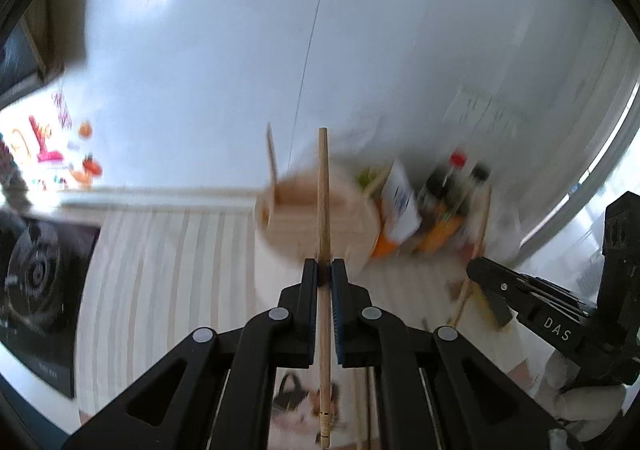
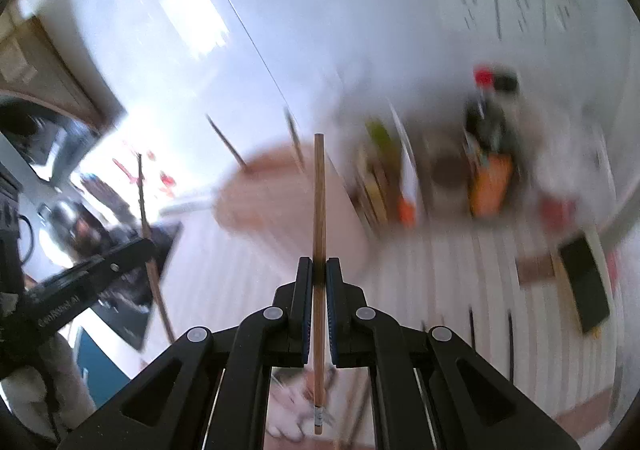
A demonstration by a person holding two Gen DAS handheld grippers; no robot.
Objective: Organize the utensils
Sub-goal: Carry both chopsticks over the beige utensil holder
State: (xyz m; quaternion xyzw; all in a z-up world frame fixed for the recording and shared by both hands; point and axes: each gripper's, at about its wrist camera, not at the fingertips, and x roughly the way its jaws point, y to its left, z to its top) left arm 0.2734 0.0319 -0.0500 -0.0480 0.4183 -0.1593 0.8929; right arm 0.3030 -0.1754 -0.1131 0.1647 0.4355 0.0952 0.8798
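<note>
A: Where are the chopsticks?

B: The left gripper [image 1: 325, 270] clamps one wooden chopstick [image 1: 324, 185], upright before the wooden holder [image 1: 316, 221]. The right gripper [image 2: 319, 270] pinches a second chopstick [image 2: 319, 201], facing that holder [image 2: 272, 201].

A: The surroundings?

B: Holder on a striped mat [image 1: 168, 270], white wall [image 1: 240, 49] behind, blurred bottles [image 1: 452, 185] right of it.

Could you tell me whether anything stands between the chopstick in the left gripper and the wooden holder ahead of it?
Nothing visible blocks it. The left gripper holds its chopstick upright just before the wooden holder; a chopstick already standing in it sits off to the left. The view is blurred.
</note>
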